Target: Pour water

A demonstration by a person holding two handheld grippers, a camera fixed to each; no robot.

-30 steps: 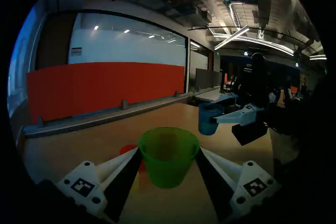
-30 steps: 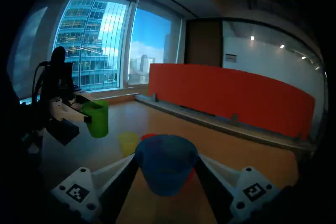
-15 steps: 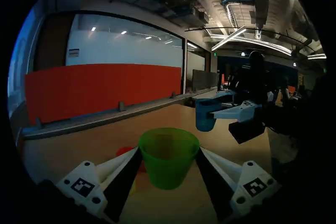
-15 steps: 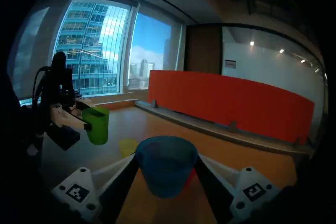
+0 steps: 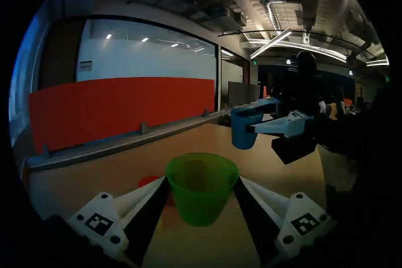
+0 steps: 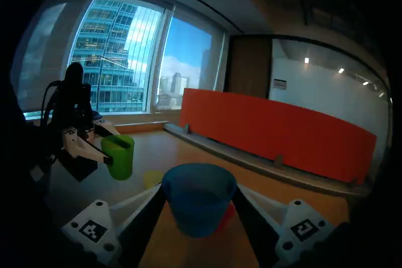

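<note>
In the left gripper view my left gripper [image 5: 201, 192] is shut on a green cup [image 5: 202, 187], held upright above the wooden table [image 5: 100, 177]. Farther off to the right, the right gripper [image 5: 251, 128] holds a blue cup [image 5: 244, 128] upright in the air. In the right gripper view my right gripper [image 6: 199, 202] is shut on the blue cup [image 6: 199, 197], with some water showing low inside it. At the left of that view the left gripper [image 6: 108, 155] carries the green cup [image 6: 119, 156].
A red cup [image 5: 148, 182] and a yellow cup [image 6: 152, 178] stand on the table beyond the held cups. An orange partition [image 5: 120, 102] runs along the table's far edge. Large windows [image 6: 120, 67] lie behind the left gripper.
The blue cup has risen a little and shifted left in the left gripper view. In the right gripper view the green cup has sunk slightly and come closer.
</note>
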